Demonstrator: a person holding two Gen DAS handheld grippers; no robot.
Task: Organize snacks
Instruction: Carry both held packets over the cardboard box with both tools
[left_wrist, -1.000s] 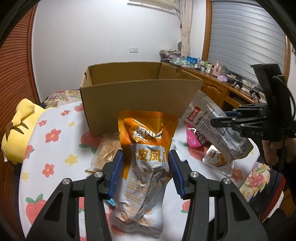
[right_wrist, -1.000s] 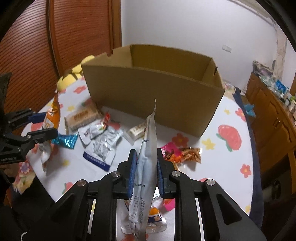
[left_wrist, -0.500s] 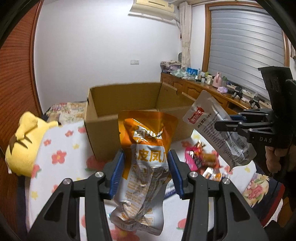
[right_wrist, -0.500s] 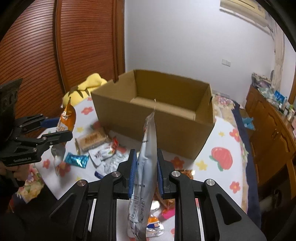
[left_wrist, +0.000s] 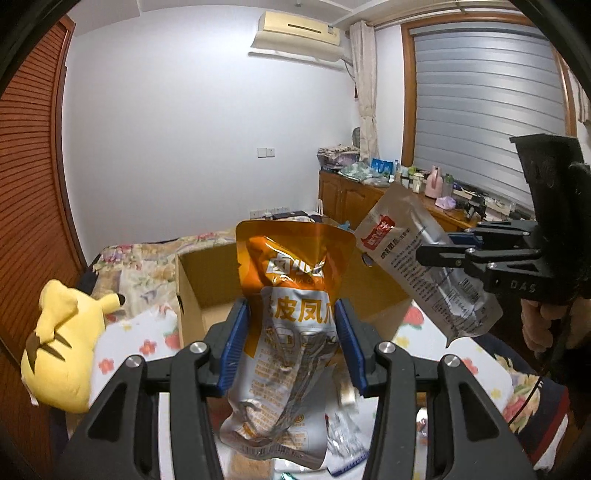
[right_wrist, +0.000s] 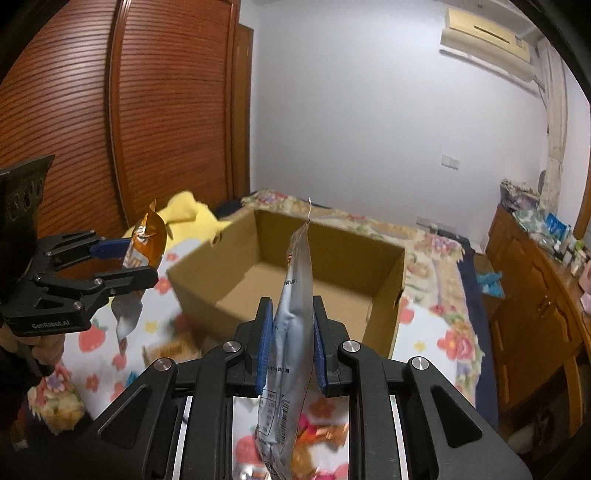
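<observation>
With both packs lifted clear of the bed, the left gripper (left_wrist: 291, 347) is clamped across the middle of the orange snack pouch (left_wrist: 291, 314), which hangs upright. The right gripper (right_wrist: 290, 354) pinches the silver snack pouch (right_wrist: 291, 325) edge-on. Loose snacks (right_wrist: 317, 432) lie on the floral bedsheet (right_wrist: 439, 332) below. Beyond, the open cardboard box (right_wrist: 295, 280) looks empty, likely the drop target. A yellow plush (left_wrist: 62, 347) sits left of it.
</observation>
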